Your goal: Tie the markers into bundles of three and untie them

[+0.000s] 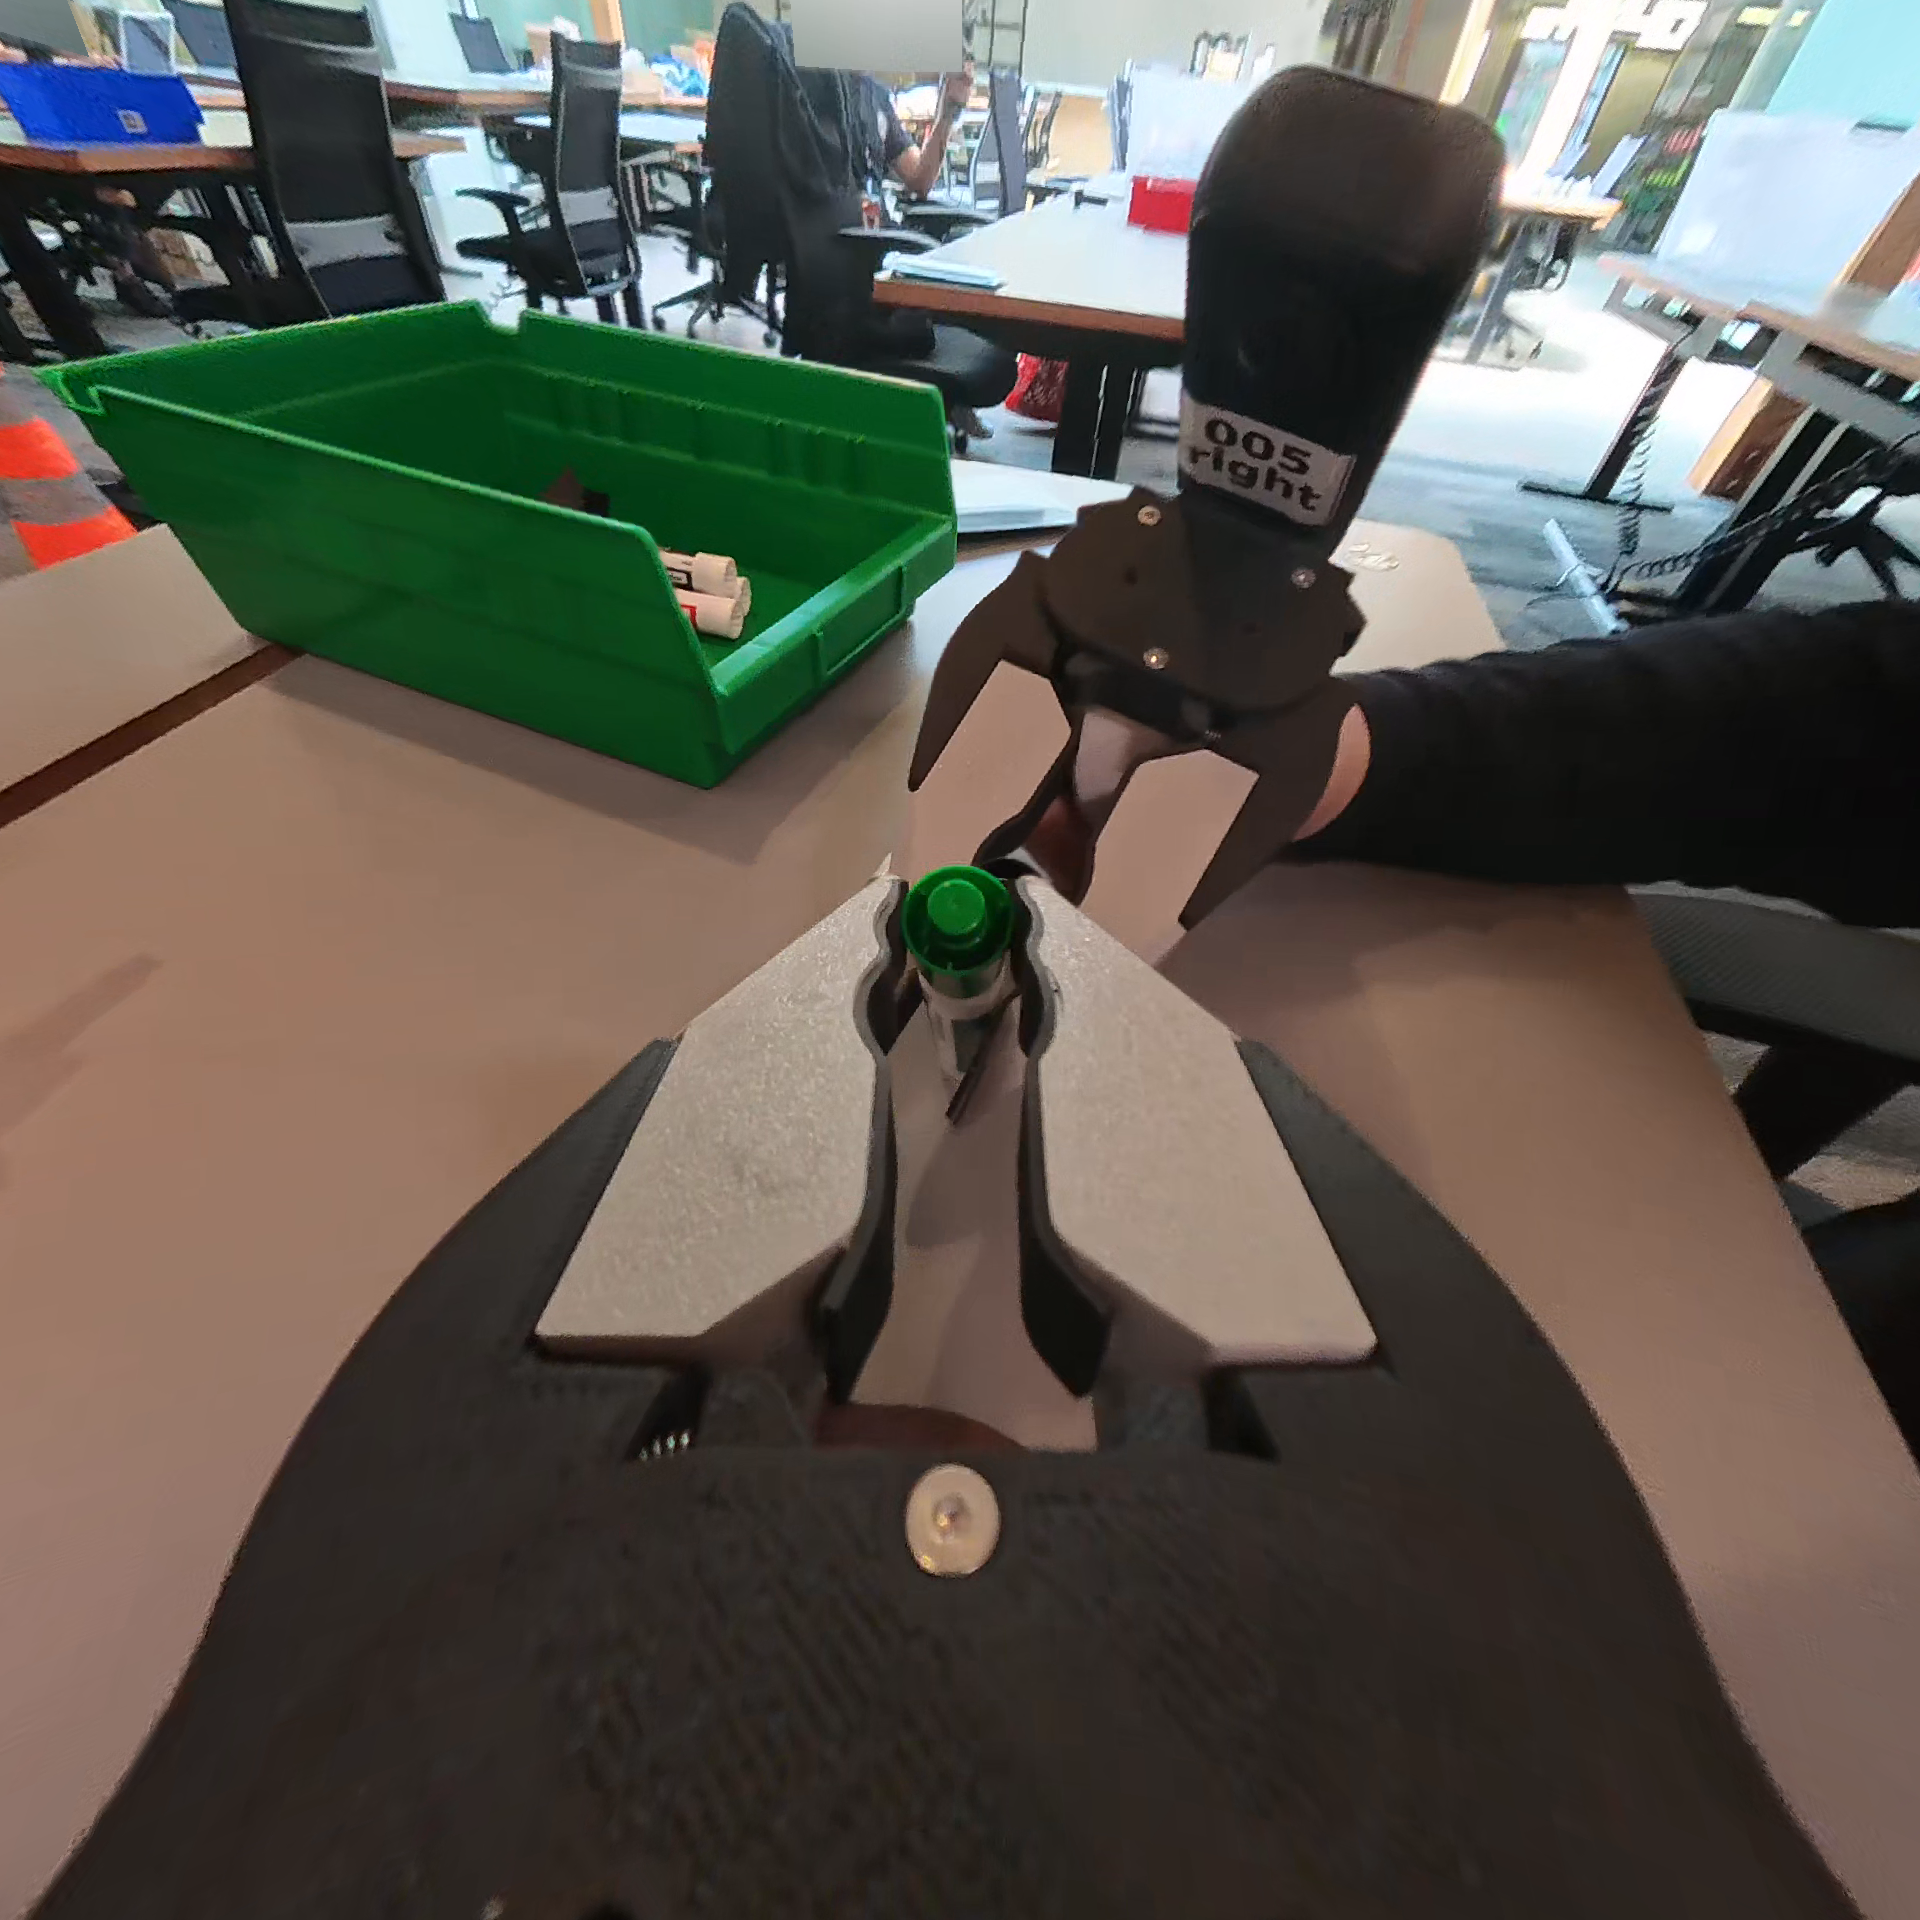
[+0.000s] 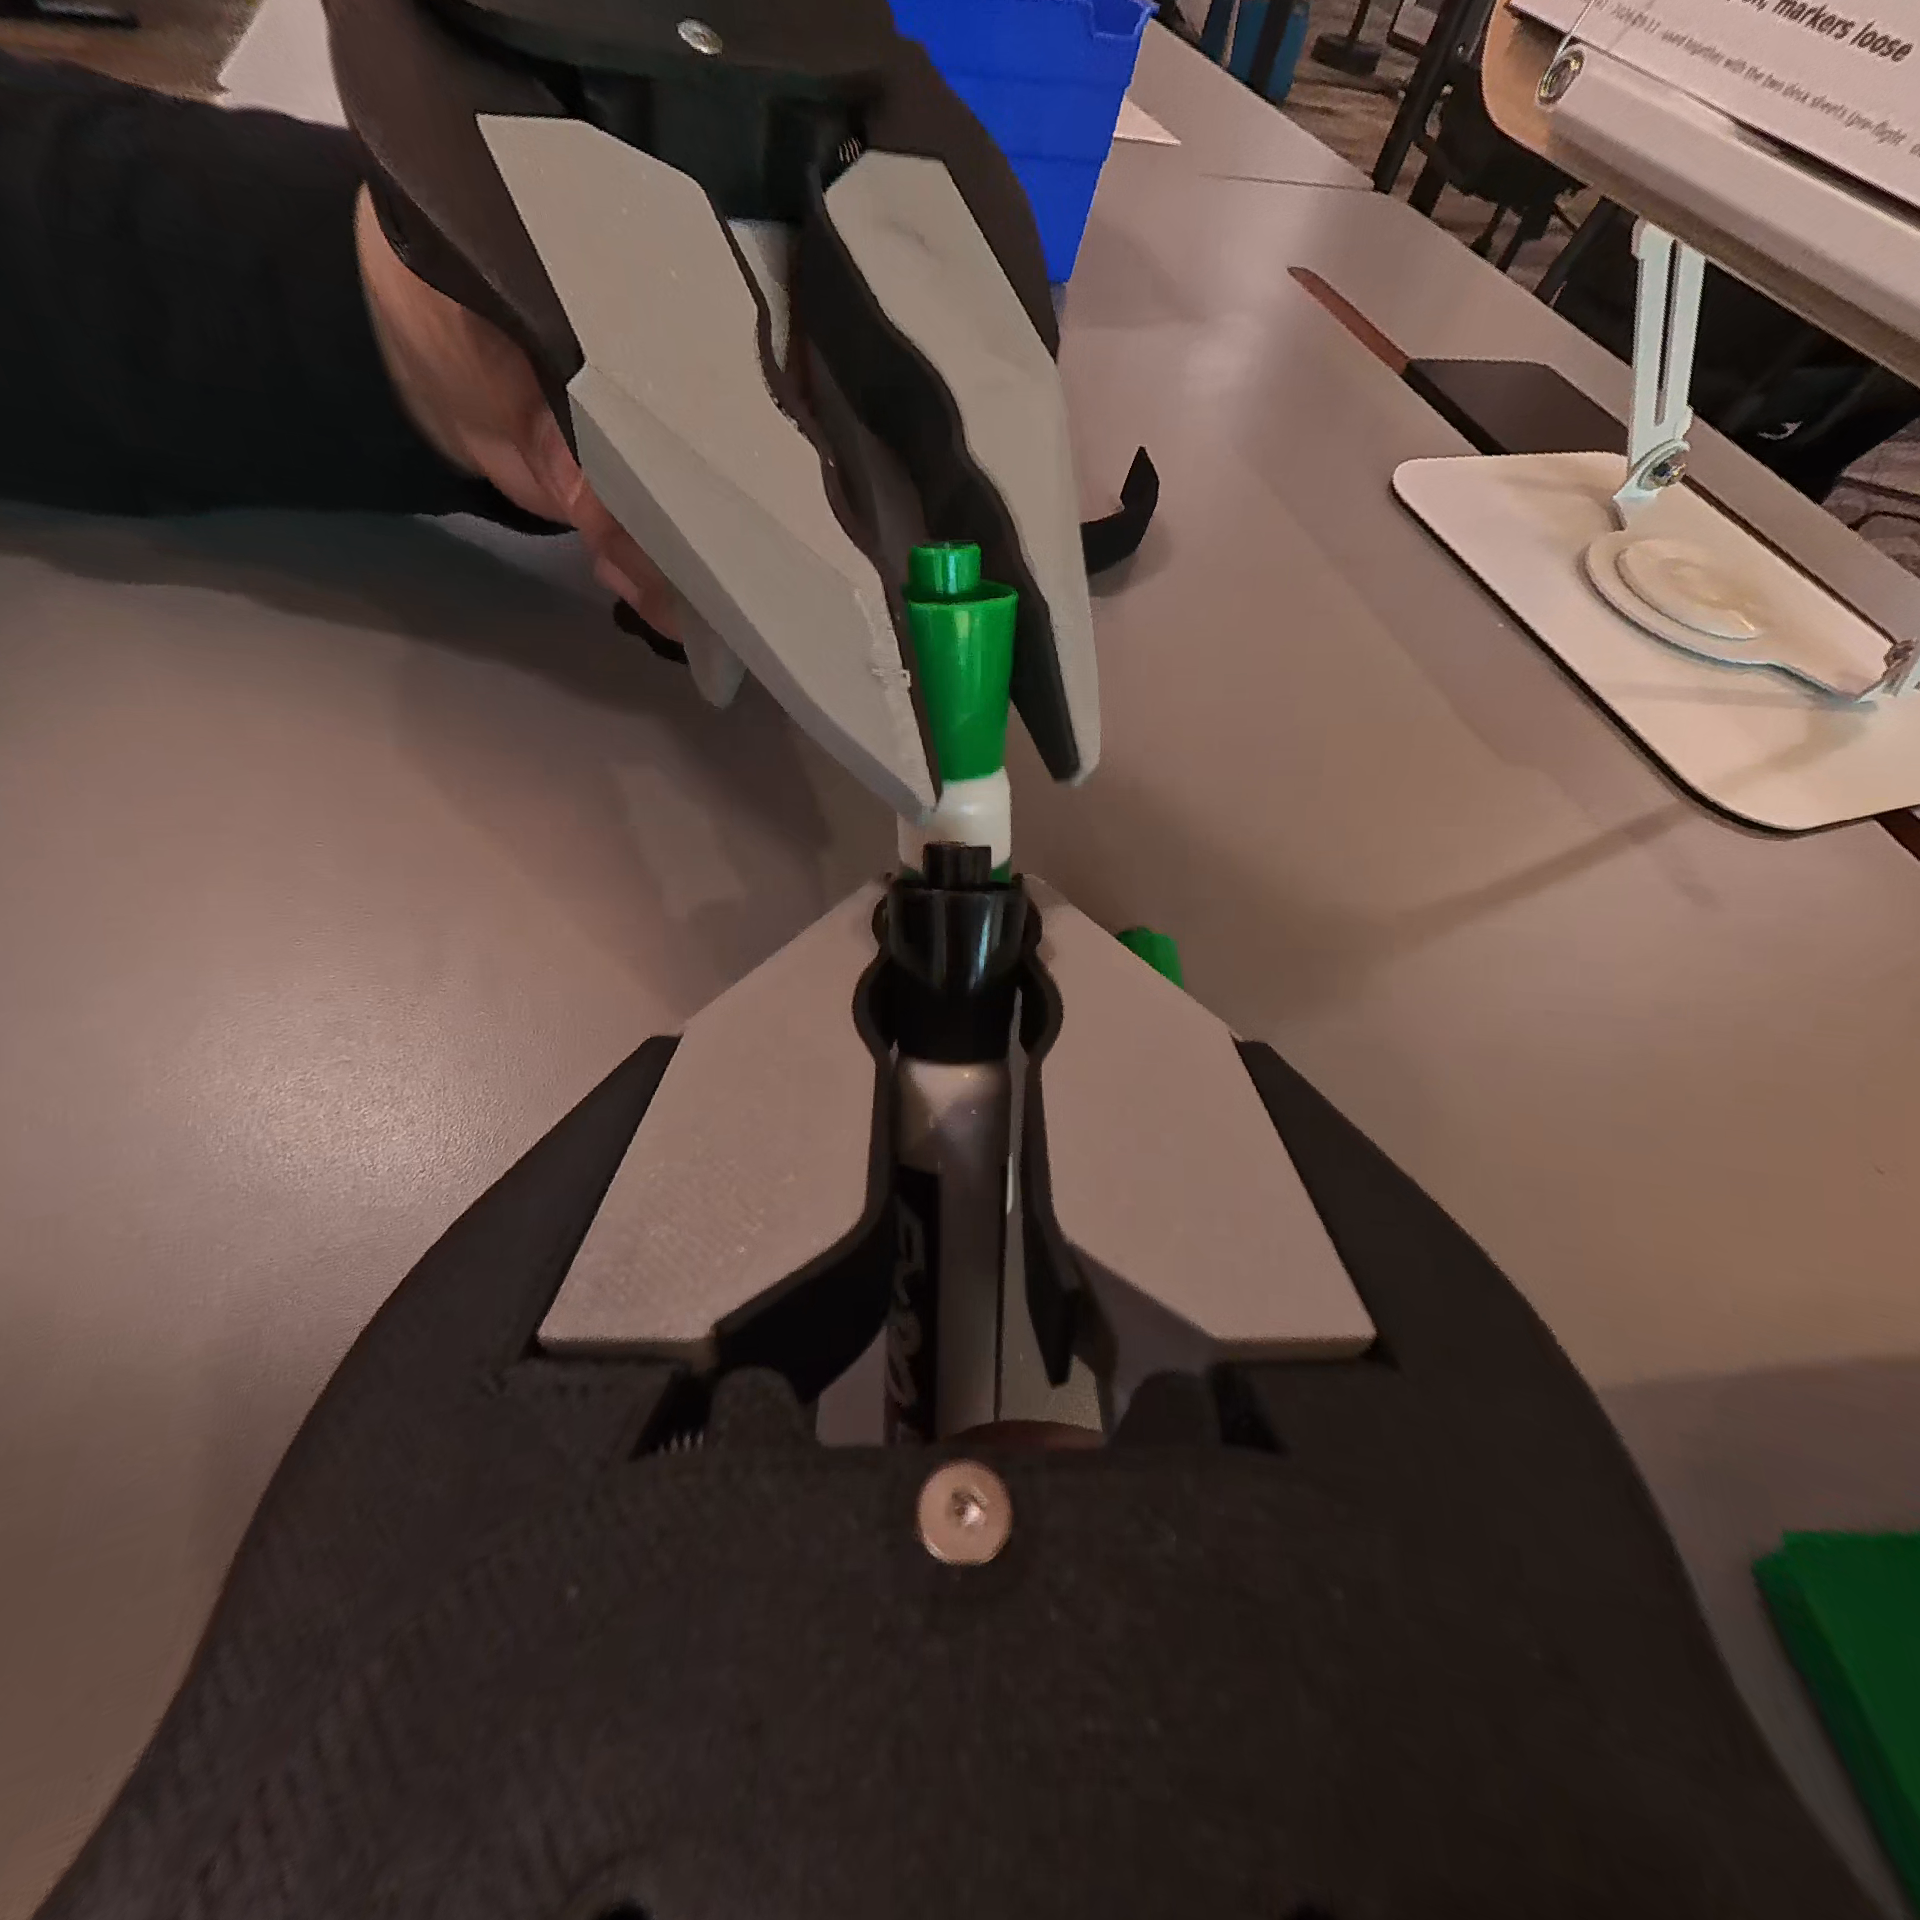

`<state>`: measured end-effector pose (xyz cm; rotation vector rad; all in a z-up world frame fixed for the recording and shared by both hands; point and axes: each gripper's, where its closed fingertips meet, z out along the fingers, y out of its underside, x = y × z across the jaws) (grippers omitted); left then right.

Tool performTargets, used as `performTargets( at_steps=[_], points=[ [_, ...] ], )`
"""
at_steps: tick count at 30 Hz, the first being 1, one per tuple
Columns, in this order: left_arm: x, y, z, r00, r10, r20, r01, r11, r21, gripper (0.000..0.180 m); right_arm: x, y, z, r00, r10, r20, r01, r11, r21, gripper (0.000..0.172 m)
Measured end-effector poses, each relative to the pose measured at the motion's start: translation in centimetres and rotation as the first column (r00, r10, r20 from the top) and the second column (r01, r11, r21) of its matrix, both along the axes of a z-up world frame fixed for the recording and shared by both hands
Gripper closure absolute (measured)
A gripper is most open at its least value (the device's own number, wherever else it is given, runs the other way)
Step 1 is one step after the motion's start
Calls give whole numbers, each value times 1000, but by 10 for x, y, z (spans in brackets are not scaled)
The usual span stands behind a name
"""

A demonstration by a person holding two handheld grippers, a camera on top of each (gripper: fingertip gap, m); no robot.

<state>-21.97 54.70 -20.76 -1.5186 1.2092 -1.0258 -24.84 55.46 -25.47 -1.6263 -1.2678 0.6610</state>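
Two tools tip-to-tip: left tool (image 2: 977, 727) clamps green marker (image 2: 961, 686), right tool (image 2: 951, 935) black marker (image 2: 945, 945).

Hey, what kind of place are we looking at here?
Probably an open-plan office or lab: rows of long desks, black swivel chairs, and a person seated at a far desk.

Both tools (image 1: 957, 914) (image 2: 954, 914) face each other, jaws nearly closed.

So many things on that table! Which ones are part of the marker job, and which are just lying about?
Part of the job:
green marker in the left gripper
black marker in the right gripper
markers in the green bin

Lying about:
blue bin
white stand
office chairs
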Motion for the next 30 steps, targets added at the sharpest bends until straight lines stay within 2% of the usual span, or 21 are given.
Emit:
performTargets(
  at_steps=[8, 12, 17, 20, 24, 30],
  points=[
    [-34, 18, -1, 994, 59, -86, -65, 996, -65, 164, 13, 3, -2, 1000, -11, -2, 11, 999, -37, 157],
    [-48, 20, -1, 991, 57, -124, -68, 994, -85, 164, 16, 3, -13, 997, -11, 78, 14, 999, -32, 165],
    [-60, 17, 9, 990, 56, -130, -66, 995, -74, 164, 14, 1, -21, 990, -8, 144, 8, 1000, 3, 161],
    [-61, 18, 14, 991, 65, -115, -74, 994, -74, 163, 12, 0, -18, 993, -1, 121, 1, 1000, -2, 161],
    [-56, 17, 3, 984, 69, -165, -75, 997, -31, 163, 12, -4, -16, 995, 21, 100, -18, 999, -27, 158],
    [-50, 11, 3, 982, 68, -177, -67, 998, 10, 163, 14, -13, -17, 990, 76, 116, -70, 996, -60, 153]
  ],
)
